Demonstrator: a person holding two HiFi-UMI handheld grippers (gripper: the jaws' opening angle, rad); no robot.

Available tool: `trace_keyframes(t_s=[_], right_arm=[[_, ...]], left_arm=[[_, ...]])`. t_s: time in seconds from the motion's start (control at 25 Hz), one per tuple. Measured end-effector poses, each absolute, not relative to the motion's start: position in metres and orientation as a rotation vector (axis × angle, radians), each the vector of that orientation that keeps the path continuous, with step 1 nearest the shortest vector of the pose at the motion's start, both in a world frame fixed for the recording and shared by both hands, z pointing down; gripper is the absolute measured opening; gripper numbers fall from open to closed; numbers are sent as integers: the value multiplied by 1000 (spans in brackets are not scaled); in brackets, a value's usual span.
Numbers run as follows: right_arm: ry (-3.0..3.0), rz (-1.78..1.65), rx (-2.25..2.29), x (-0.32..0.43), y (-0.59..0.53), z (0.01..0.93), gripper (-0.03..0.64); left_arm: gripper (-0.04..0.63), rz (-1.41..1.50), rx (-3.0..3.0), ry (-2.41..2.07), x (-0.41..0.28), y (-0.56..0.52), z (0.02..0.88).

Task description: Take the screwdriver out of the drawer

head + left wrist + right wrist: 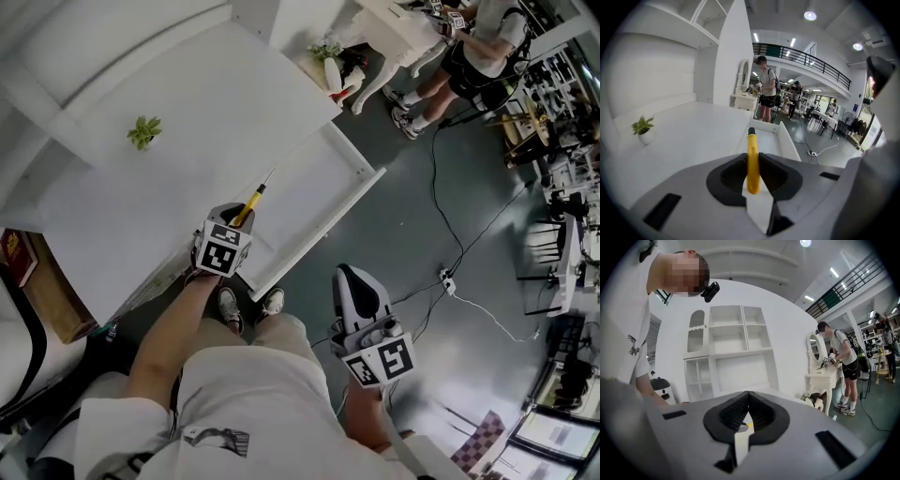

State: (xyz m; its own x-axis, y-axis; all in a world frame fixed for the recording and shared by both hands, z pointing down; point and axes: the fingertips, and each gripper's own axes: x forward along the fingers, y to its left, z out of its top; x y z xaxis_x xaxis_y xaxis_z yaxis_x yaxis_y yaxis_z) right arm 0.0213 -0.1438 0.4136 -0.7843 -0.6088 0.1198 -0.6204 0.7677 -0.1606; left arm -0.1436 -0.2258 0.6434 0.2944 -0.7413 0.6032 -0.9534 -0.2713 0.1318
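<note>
My right gripper hangs close by my body, jaws together on nothing; my left gripper is clamped narrow on the yellow handle of the screwdriver, which points out over the open drawer, above its floor; I judge the lift-out nearly done; next I must carry it clear of the rim, perhaps to the desk; the thin shaft is hard to make out, and my gripper hides the drawer's near end.
</note>
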Motion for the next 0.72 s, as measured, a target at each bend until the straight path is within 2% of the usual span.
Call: trace_keyframes(t_s=[0.72], right_arm=[[-3081, 127, 772, 0, -182, 352, 9]], left_arm=[[84, 240, 1999, -1996, -229, -140, 466]])
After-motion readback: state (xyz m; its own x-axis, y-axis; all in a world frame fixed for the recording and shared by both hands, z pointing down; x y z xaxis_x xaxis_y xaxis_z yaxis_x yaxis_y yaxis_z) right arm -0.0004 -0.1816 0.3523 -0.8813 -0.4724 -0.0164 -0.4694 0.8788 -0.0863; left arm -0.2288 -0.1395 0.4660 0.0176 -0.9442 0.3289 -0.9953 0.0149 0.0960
